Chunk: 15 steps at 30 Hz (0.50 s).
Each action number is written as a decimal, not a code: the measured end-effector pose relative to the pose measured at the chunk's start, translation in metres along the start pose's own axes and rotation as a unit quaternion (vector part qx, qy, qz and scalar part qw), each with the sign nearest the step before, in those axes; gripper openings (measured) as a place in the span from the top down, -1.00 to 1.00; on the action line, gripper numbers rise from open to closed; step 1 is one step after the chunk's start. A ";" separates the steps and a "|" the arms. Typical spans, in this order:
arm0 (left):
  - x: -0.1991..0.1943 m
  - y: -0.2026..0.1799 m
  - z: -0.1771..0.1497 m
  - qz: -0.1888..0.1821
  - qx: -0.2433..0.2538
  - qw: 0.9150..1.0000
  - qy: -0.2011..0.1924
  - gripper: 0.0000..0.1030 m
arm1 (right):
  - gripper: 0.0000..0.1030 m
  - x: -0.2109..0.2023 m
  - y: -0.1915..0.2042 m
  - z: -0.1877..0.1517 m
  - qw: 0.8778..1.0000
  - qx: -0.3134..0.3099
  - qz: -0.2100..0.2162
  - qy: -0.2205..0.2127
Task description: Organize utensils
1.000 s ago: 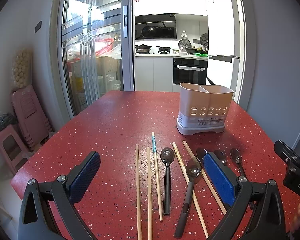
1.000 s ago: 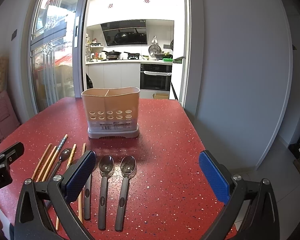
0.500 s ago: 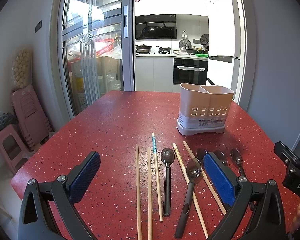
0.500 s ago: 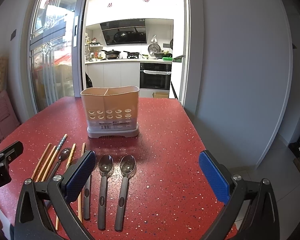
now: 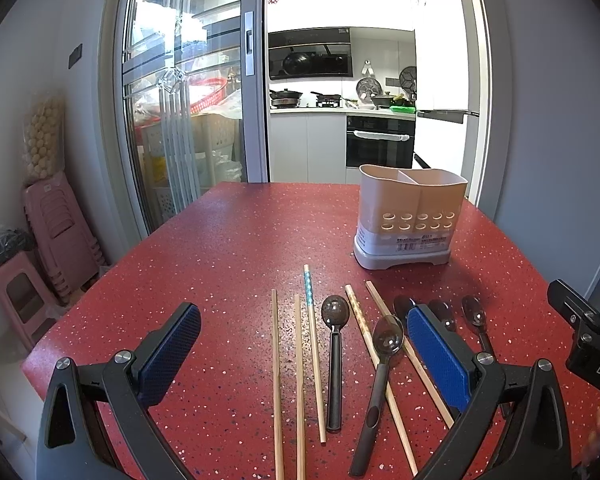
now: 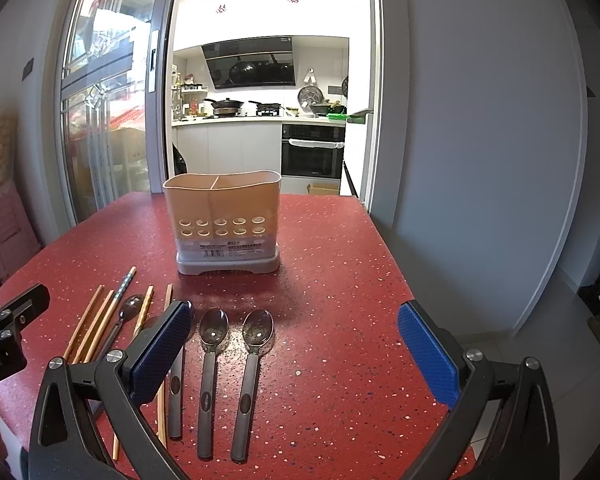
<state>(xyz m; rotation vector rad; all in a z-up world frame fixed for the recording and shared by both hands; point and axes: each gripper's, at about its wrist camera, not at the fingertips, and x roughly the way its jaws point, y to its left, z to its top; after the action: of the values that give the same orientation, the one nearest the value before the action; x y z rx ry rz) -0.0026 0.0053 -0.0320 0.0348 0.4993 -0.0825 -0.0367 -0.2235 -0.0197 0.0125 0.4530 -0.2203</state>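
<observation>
A beige two-compartment utensil holder (image 5: 410, 222) (image 6: 224, 224) stands upright on the red speckled table (image 5: 228, 256) (image 6: 340, 280). Several wooden chopsticks (image 5: 275, 376) (image 6: 94, 326) and dark spoons (image 5: 334, 356) (image 6: 210, 364) lie flat in a row in front of it. My left gripper (image 5: 304, 354) hovers open above the chopsticks and the left spoons, holding nothing. My right gripper (image 6: 296, 346) is open over the right spoons (image 6: 252, 364), also holding nothing. Each gripper's body shows at the edge of the other's view.
The table's right edge (image 6: 412, 292) drops off beside a grey wall. Pink stools (image 5: 56, 224) are stacked left of the table. Behind it are a sliding glass door (image 5: 180, 112) and a kitchen with an oven (image 5: 380, 142).
The right wrist view has shifted slightly, so the holder and spoons sit a little further left in it. The left gripper and all utensils stay put.
</observation>
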 end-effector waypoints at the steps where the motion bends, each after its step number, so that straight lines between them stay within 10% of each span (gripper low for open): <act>1: 0.000 0.000 0.000 0.000 0.000 1.000 0.000 -1.00 | -1.00 0.000 0.000 0.000 1.000 0.000 0.000 0.001; 15: 0.003 -0.001 -0.002 0.002 -0.001 1.000 0.001 -1.00 | -1.00 0.002 0.002 0.000 1.000 -0.001 -0.002 0.004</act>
<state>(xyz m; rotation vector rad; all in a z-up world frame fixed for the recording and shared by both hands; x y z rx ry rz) -0.0014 0.0040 -0.0354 0.0347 0.5010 -0.0776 -0.0344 -0.2222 -0.0207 0.0106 0.4617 -0.2232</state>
